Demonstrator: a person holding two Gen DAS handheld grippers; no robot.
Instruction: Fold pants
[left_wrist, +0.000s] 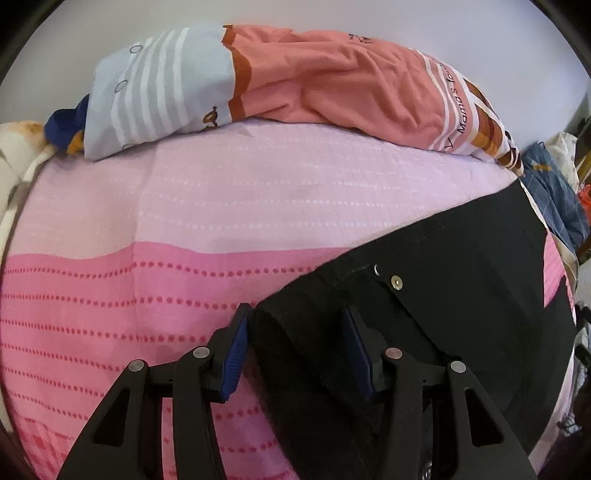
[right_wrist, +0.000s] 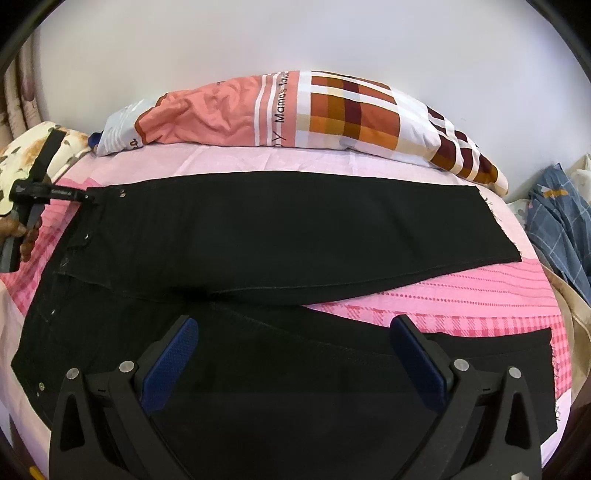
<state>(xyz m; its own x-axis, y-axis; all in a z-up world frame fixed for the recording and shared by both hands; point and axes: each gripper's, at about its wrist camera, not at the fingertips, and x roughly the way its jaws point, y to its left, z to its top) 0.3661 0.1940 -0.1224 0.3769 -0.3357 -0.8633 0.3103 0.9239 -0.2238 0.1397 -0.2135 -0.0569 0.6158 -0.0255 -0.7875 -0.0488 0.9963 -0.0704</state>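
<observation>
- Left wrist view: left gripper jaws apart, straddling black pants waistband edge, 6 o'clock.
- Right gripper jaws wide apart above pants on bed.

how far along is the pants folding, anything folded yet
Done: the black pants lie spread flat on the pink bedsheet, legs apart. In hand: the left gripper straddles the waistband corner, fingers still apart; the right gripper hovers open over the near leg. Left: every fold.
</observation>
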